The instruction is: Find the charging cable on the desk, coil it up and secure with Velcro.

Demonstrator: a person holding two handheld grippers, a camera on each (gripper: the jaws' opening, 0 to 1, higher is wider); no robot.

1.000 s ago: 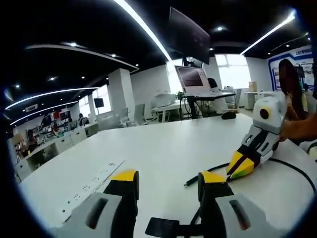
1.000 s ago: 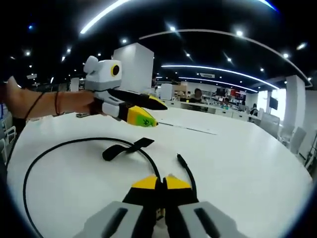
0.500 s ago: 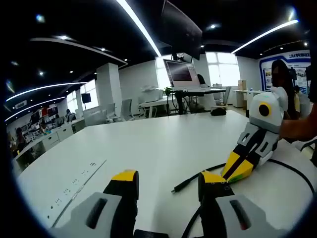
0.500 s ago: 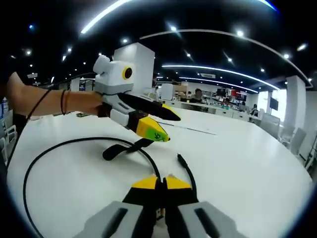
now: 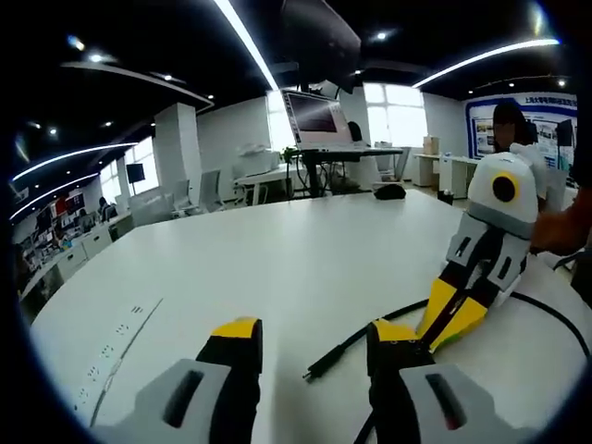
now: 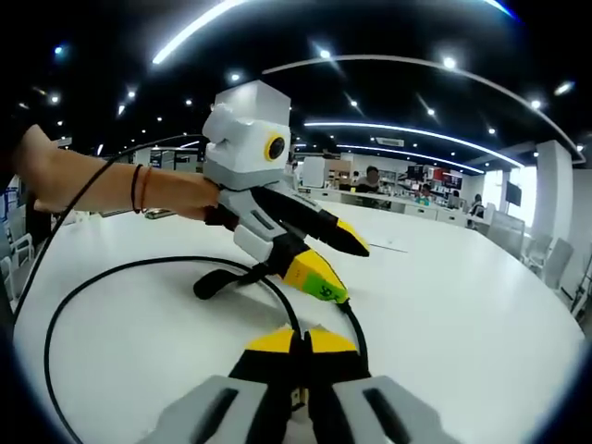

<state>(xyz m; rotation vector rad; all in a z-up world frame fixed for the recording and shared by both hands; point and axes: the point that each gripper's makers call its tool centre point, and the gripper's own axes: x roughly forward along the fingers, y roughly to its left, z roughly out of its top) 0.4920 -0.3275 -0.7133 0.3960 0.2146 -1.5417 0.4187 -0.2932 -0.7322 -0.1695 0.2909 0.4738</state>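
The round white table (image 5: pixel 277 250) had a smooth, matte top that took a soft glare from the ceiling strips. On it lay the charging cable (image 6: pixel 102 277), thin, black and rubbery, swept into one wide loop in the right gripper view, with its small plug end (image 5: pixel 313 374) showing in the left gripper view as a stubby dark tip resting flat on the table between that gripper's jaws. A black Velcro strap (image 6: pixel 222 279), a flat fuzzy tab with a rounded end, sat on the cable inside the loop.

The right gripper (image 6: pixel 298 344) had its yellow-tipped jaws pressed together on the cable where it ran under them; seen from the other side (image 5: pixel 449 319), its grey and white plastic body sloped down to the table with the tips at the cord. The left gripper (image 5: pixel 310 338) stood with its two jaws plainly apart, blocky grey shells capped in yellow. In the right gripper view it (image 6: pixel 333 268) angled down over the cord, one finger black and pointed, the other yellow-green, just above the cable near the plug, gripping nothing. A hand (image 6: pixel 176 196) with thin dark bands on the wrist held it

A flush strip of sockets (image 5: pixel 116 356) ran along the table's far side
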